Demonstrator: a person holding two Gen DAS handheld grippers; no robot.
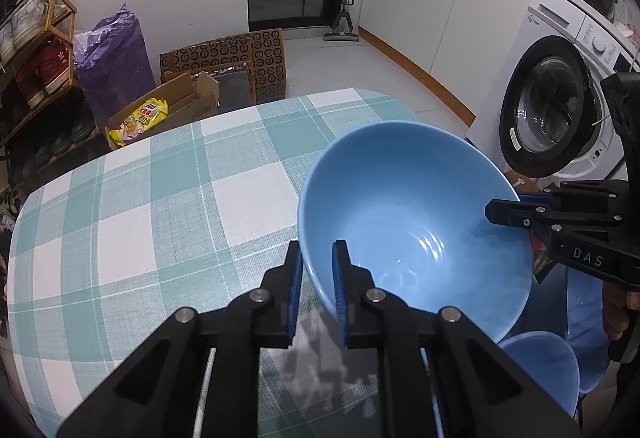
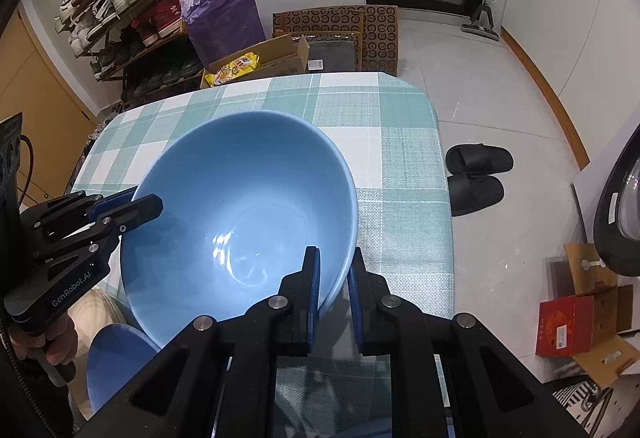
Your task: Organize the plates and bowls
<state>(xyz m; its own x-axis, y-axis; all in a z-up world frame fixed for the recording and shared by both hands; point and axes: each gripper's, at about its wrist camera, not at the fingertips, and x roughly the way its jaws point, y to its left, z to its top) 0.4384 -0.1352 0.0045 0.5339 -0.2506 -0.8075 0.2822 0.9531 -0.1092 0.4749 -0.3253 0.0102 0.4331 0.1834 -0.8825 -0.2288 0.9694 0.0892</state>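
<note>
A large light-blue bowl (image 1: 416, 222) (image 2: 244, 210) is tilted over the near part of the checked tablecloth (image 1: 160, 198) (image 2: 400, 158). My left gripper (image 1: 318, 266) is shut on the bowl's left rim, one pad inside and one outside; from the right wrist it appears at the left (image 2: 148, 206). My right gripper (image 2: 336, 270) is shut on the opposite rim and shows at the right (image 1: 504, 212) in the left wrist view. Below the big bowl lies a smaller blue dish (image 1: 548, 362) (image 2: 116, 358). A hand (image 2: 60, 342) holds the left gripper's handle.
A washing machine (image 1: 552, 110) stands to the right of the table. Black slippers (image 2: 476, 174) lie on the floor beside the table's right edge. Beyond the far edge are cardboard boxes (image 2: 340, 34), a purple bag (image 2: 224, 18) and a shoe rack (image 2: 128, 10).
</note>
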